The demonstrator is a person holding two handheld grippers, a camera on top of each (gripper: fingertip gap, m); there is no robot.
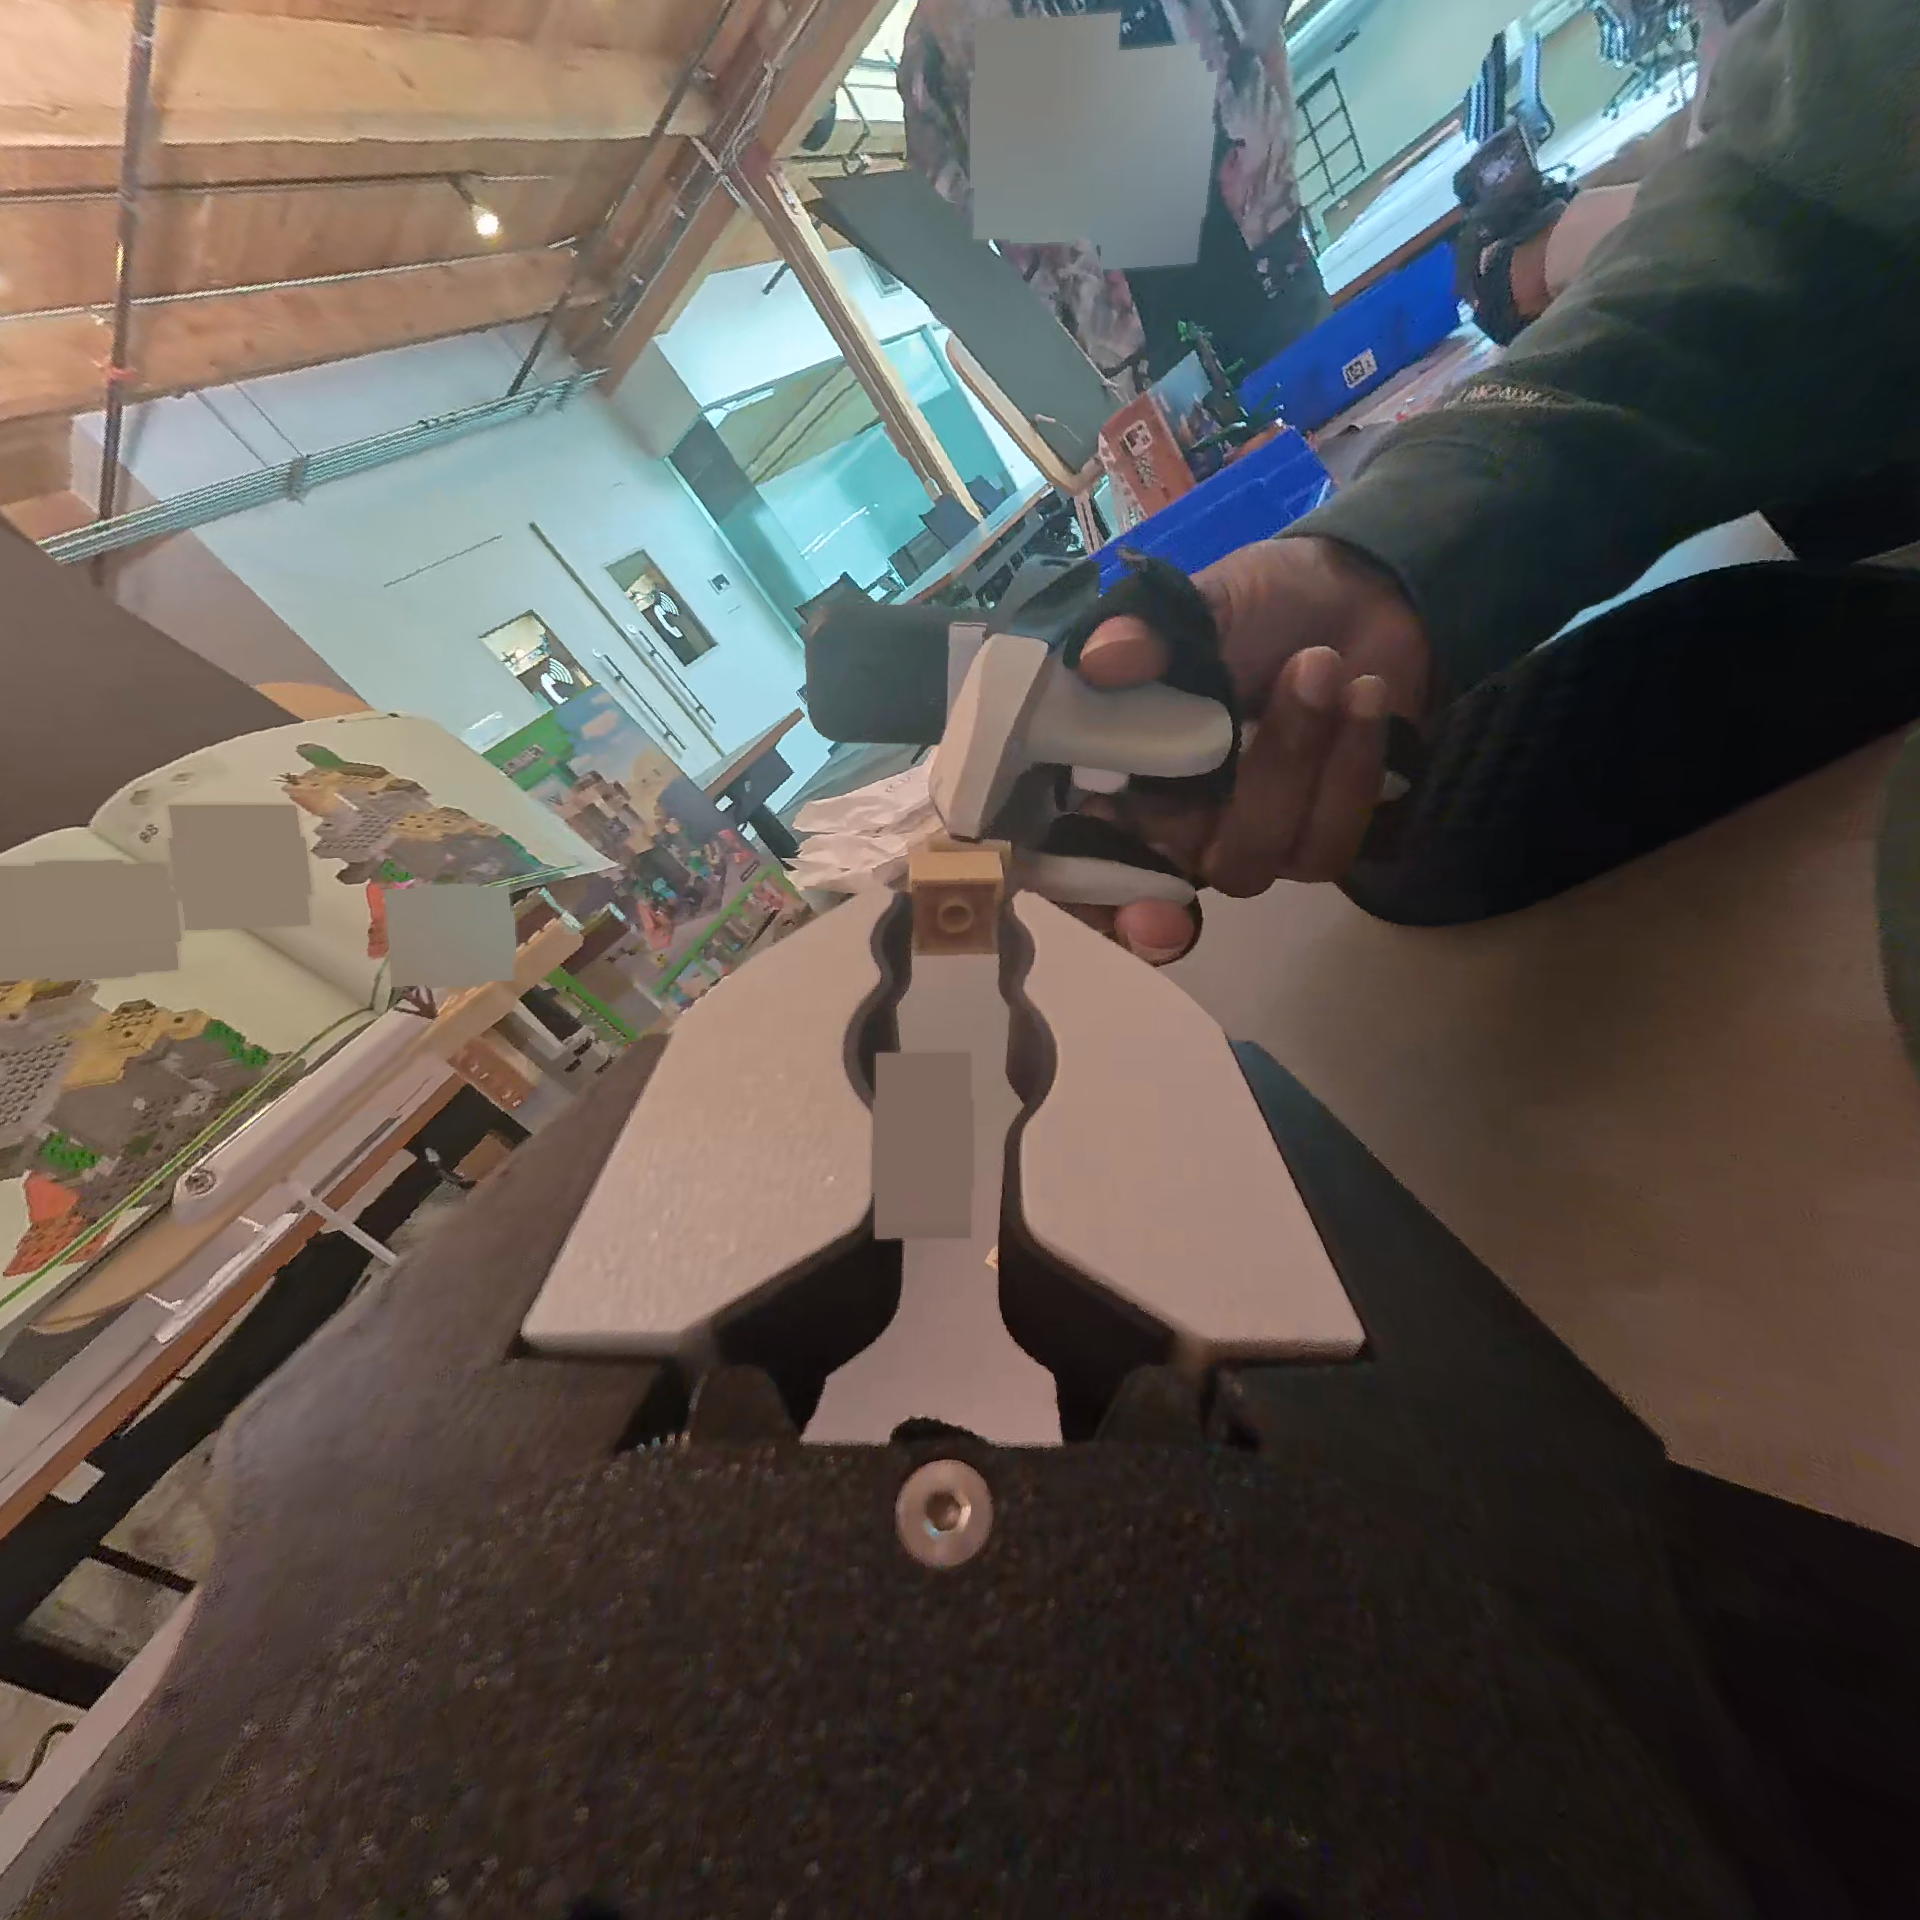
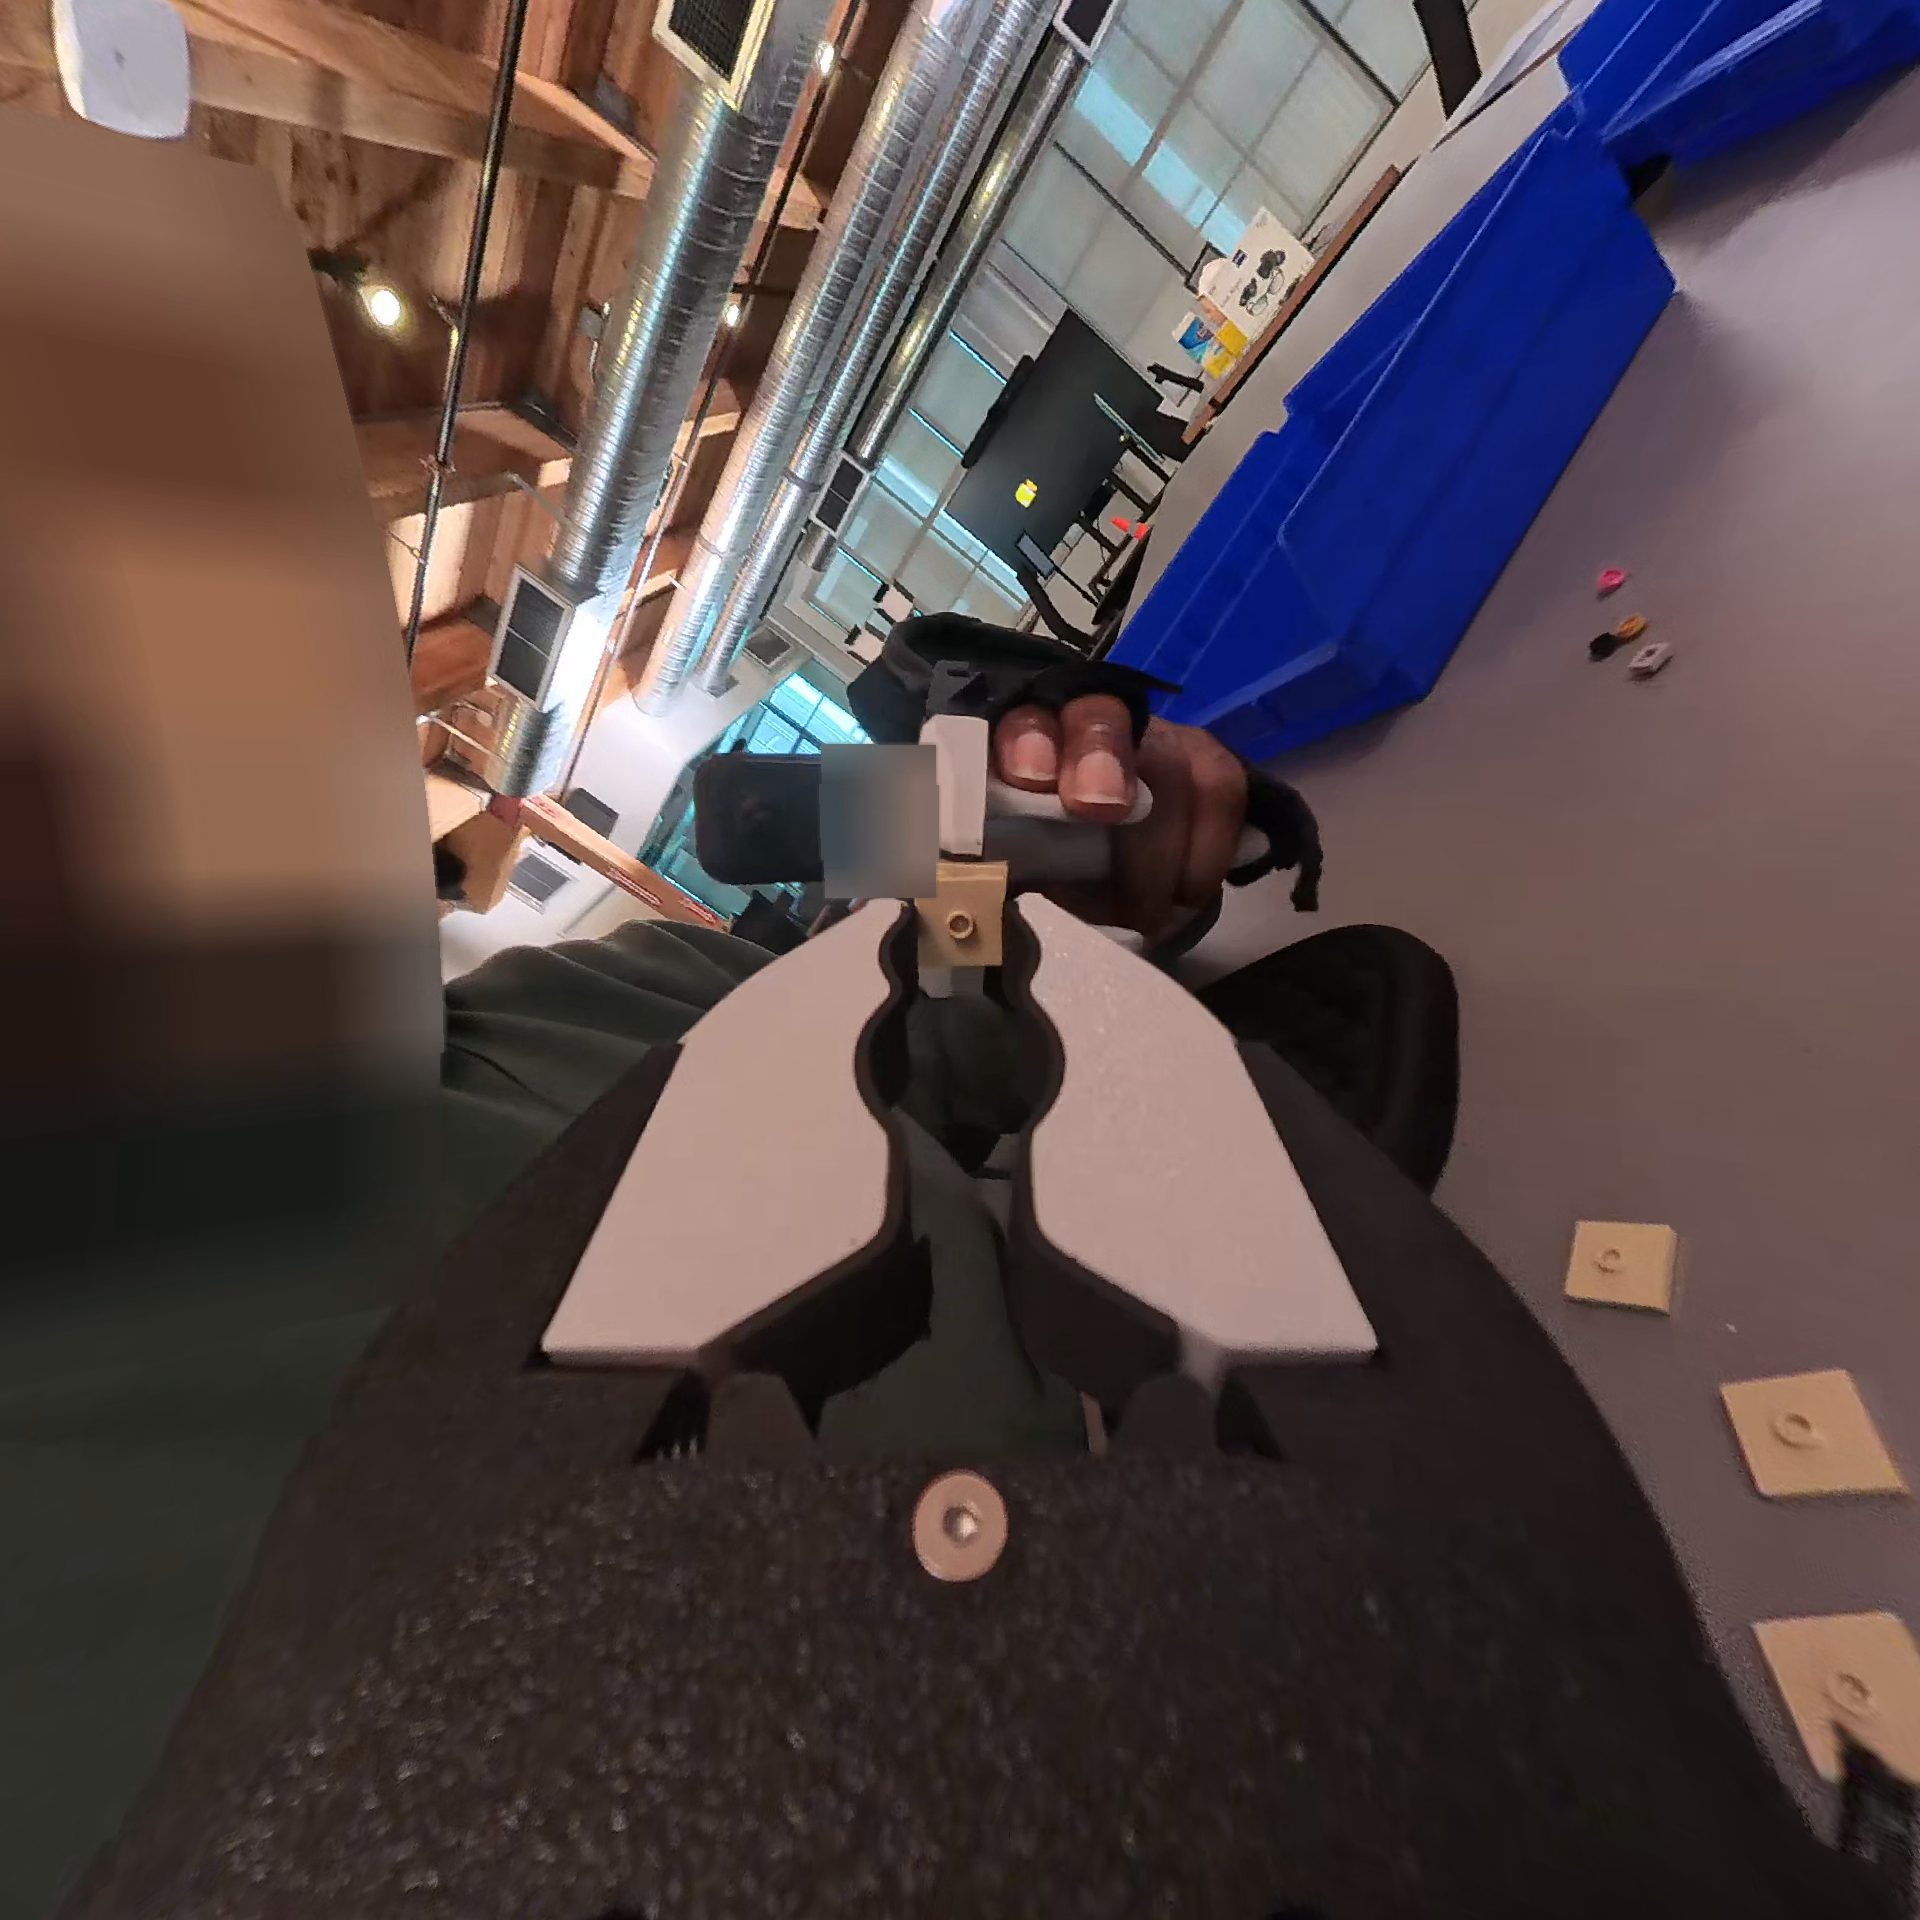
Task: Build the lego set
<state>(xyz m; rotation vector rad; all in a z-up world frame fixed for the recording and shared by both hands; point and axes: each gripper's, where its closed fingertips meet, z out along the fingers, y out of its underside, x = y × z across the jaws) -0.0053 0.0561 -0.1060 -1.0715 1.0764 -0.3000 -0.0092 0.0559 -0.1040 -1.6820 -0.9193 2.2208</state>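
My left gripper (image 1: 954, 925) is shut on a small tan square plate with one centre stud (image 1: 954, 912), held above the grey table (image 1: 1558, 1143). My right gripper (image 2: 961, 940) is shut on a like tan plate (image 2: 961, 925). The two grippers face each other tip to tip. In the left wrist view the right gripper (image 1: 971, 831), held by a hand, meets the top of the plate, where a second tan edge (image 1: 961, 858) shows. In the right wrist view the left gripper (image 2: 961, 862) sits behind a second tan piece (image 2: 982, 883). The two pieces touch.
Three more tan single-stud plates (image 2: 1621, 1273) (image 2: 1808, 1444) (image 2: 1849, 1704) lie on the table at the right. Several tiny parts (image 2: 1631, 634) lie near blue bins (image 2: 1403, 540). An open instruction booklet (image 1: 208, 987) and a set box (image 1: 644, 831) stand to the left. Only a small space, under 4 cm, lies between the two pairs of fingers.
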